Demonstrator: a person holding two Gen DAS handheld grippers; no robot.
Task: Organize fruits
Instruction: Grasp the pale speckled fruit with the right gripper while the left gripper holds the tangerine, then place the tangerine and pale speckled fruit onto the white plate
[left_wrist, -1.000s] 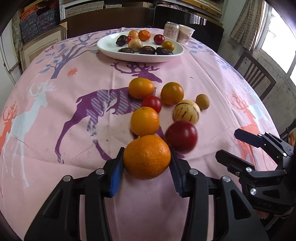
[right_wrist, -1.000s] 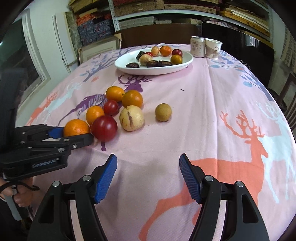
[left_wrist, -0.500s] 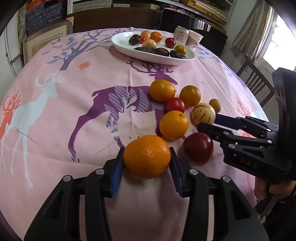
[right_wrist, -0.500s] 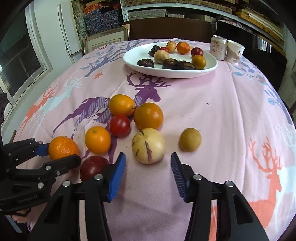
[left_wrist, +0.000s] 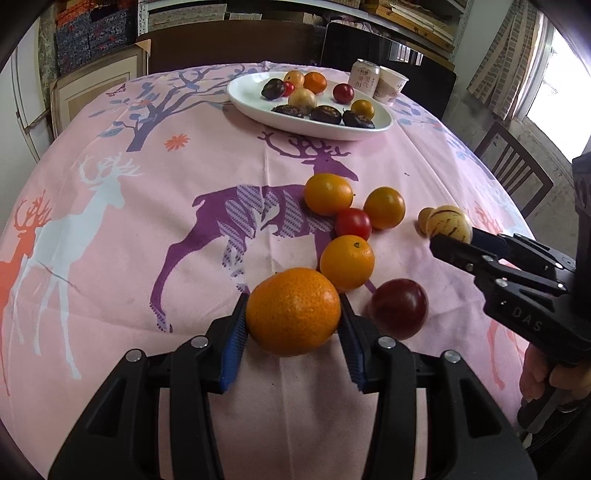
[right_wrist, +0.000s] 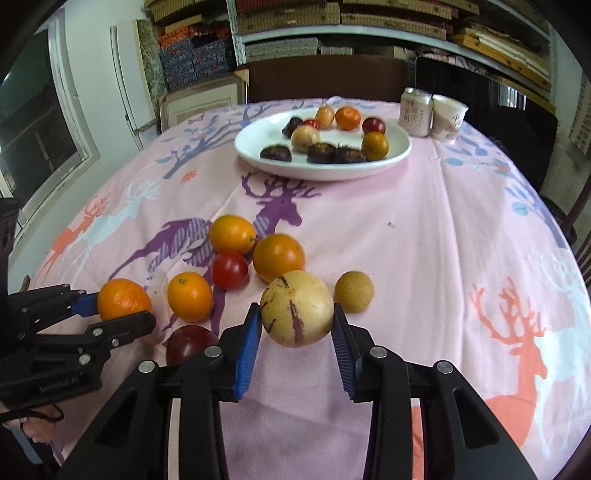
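My left gripper (left_wrist: 291, 314) is shut on a big rough-skinned orange (left_wrist: 293, 312), held just above the pink deer tablecloth. In the right wrist view my right gripper (right_wrist: 297, 314) has its jaws closing on a pale yellow melon with purple stripes (right_wrist: 297, 308), and both blue pads touch its sides. Loose on the cloth lie a dark red plum (left_wrist: 399, 308), three smaller oranges (left_wrist: 347, 262), a red tomato (left_wrist: 353, 223) and a small brown fruit (right_wrist: 354, 291). A white oval plate (right_wrist: 321, 171) with several fruits stands at the far side.
A drink can (right_wrist: 415, 114) and a paper cup (right_wrist: 448, 116) stand behind the plate on its right. A wooden chair (left_wrist: 513, 166) is off the table's right edge. Shelves and boxes line the back wall.
My right gripper came forward from bare cloth to the striped melon and narrowed from wide open until its pads met the fruit. The left gripper kept its hold on the orange.
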